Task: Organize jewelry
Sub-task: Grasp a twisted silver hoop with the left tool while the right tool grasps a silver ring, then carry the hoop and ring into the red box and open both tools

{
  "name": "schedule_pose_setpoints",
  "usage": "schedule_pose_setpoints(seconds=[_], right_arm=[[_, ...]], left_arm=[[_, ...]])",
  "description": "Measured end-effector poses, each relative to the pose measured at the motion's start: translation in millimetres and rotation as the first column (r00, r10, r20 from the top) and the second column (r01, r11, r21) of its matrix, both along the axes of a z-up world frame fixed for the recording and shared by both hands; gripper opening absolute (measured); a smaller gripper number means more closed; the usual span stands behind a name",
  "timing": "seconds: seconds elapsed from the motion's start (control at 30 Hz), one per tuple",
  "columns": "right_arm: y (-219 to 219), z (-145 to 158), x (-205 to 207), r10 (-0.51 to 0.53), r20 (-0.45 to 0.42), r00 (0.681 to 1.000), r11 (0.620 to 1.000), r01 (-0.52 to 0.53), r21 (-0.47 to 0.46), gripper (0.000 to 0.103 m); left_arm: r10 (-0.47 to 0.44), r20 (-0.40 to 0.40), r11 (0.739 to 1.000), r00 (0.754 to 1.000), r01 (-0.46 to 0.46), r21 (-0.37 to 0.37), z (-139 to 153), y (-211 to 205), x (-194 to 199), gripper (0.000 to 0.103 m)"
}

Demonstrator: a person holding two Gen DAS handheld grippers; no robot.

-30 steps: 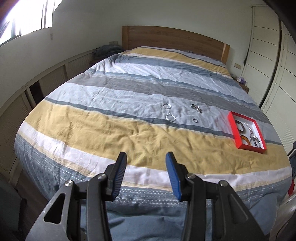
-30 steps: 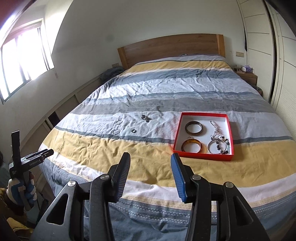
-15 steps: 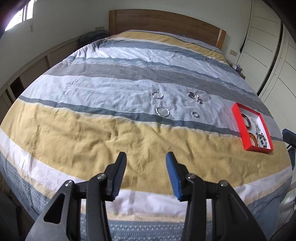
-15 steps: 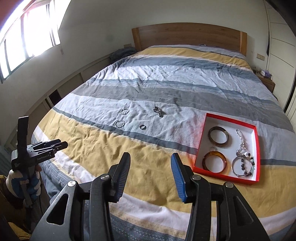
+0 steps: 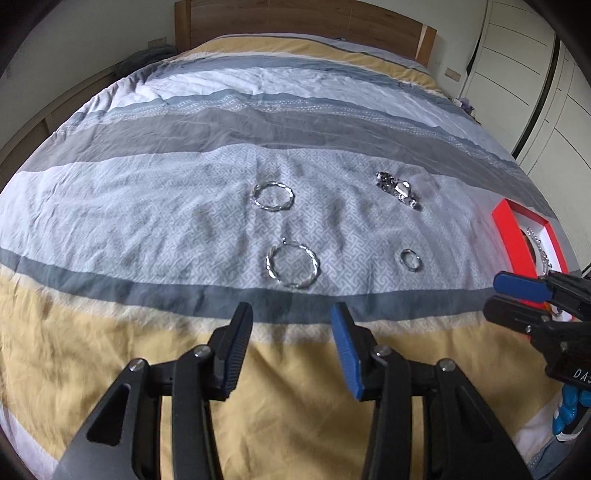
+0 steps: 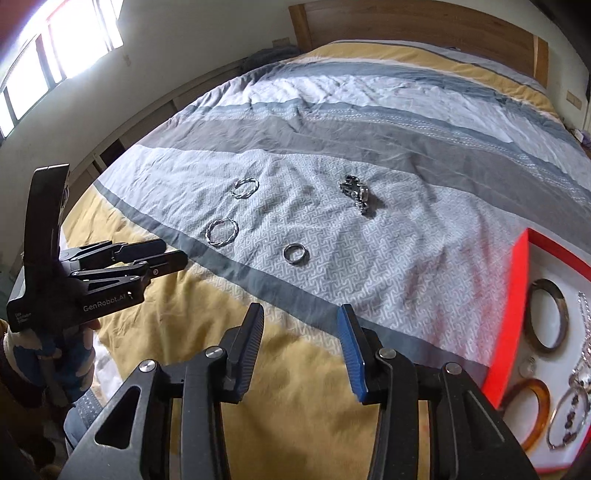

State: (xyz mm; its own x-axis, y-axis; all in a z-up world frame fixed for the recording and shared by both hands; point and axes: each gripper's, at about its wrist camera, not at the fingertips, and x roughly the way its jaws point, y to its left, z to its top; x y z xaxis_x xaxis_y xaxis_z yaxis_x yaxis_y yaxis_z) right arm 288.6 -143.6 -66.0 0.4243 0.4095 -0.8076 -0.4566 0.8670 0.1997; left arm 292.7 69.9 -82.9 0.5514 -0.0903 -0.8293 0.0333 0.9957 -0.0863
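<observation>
Loose silver jewelry lies on the striped bedspread: a twisted bangle (image 5: 293, 266) (image 6: 222, 232), a second twisted bangle (image 5: 273, 196) (image 6: 245, 188) behind it, a small ring (image 5: 411, 259) (image 6: 295, 254), and a chain bracelet (image 5: 397, 190) (image 6: 357, 194). A red tray (image 6: 509, 314) (image 5: 512, 236) at the right holds two brown bangles (image 6: 547, 320) and beaded bracelets. My left gripper (image 5: 291, 319) is open and empty, just short of the near bangle. My right gripper (image 6: 301, 325) is open and empty, just short of the ring.
The bed's wooden headboard (image 5: 303, 22) stands at the far end. White wardrobe doors (image 5: 535, 74) line the right side. A window (image 6: 55, 48) and low cabinets run along the left wall. Each gripper shows in the other's view: right (image 5: 517, 295), left (image 6: 162, 254).
Both grippers have moved forward and down over the bed, closer to the loose jewelry. Both have stayed open and empty.
</observation>
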Motion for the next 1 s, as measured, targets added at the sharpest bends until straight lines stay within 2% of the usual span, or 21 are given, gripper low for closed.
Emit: schedule_pose_setpoints(seconds=[0.2, 0.5, 0.57, 0.6, 0.67, 1.0], right_arm=[[17, -28, 31, 0.04, -0.017, 0.999, 0.999, -0.04, 0.014, 0.041], [32, -46, 60, 0.056, -0.01, 0.998, 0.997, -0.056, 0.044, 0.032], [34, -48, 62, 0.061, -0.006, 0.998, 0.997, -0.06, 0.046, 0.027], [35, -50, 63, 0.066, -0.005, 0.998, 0.997, -0.066, 0.044, 0.021], [37, -51, 62, 0.079, 0.0, 0.997, 0.996, -0.079, 0.039, 0.021], [14, -30, 45, 0.051, 0.028, 0.998, 0.995, -0.054, 0.087, 0.02]], left_arm=[[-0.01, -0.019, 1.0, 1.0, 0.01, 0.009, -22, -2, 28, 0.042], [-0.021, -0.001, 0.999, 1.0, 0.021, 0.032, -34, -8, 46, 0.044], [-0.021, 0.006, 0.999, 1.0, 0.021, 0.04, -34, -10, 46, 0.043], [-0.022, 0.012, 0.999, 1.0, 0.022, 0.045, -34, -10, 45, 0.043], [-0.019, 0.018, 0.999, 1.0, 0.018, 0.049, -34, -11, 44, 0.038], [-0.034, 0.047, 0.997, 0.998, 0.031, 0.073, -10, -25, 31, 0.038]])
